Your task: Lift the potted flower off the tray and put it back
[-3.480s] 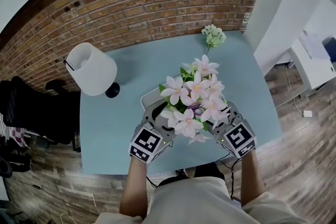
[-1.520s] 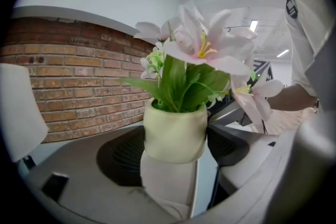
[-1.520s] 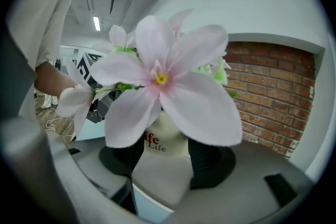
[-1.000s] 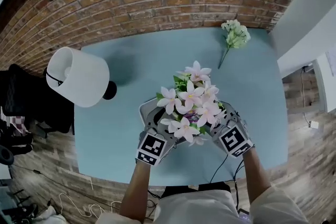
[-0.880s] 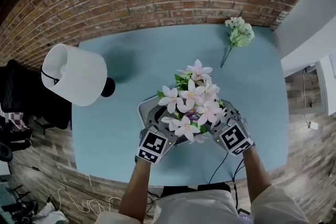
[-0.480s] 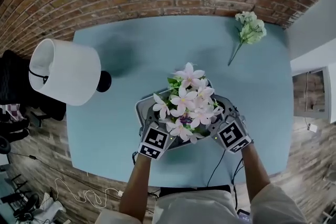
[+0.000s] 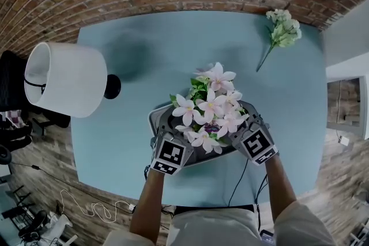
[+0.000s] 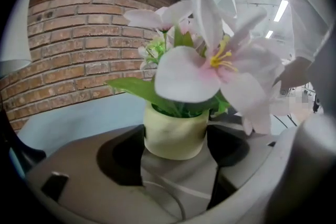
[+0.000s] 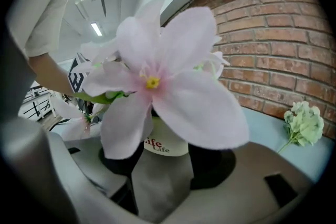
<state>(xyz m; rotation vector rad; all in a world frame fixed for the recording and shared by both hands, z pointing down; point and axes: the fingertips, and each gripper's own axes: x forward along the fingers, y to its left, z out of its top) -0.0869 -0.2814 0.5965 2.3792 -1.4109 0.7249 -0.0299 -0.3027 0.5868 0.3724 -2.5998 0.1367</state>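
Head view: the potted flower [image 7: 210, 108] is held upright over the tray [image 7: 154, 119] on the worktop [image 7: 167, 49], its pot pinched from opposite sides by the left gripper [image 7: 177, 135] and right gripper [image 7: 241, 131], so the load is likely shared.

pink potted flower [image 7: 210, 108] upright, above grey tray [image 7: 153, 119]

Even, soft light; fisheye-bent edges; close flower [image 9: 157, 81] blurred.

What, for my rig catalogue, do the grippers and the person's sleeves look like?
Both the left gripper and right gripper are grey moulded shells with dark jaw pads, each carrying a cube of black-and-white square markers. Black cables trail back. The person wears a pale short-sleeved top.
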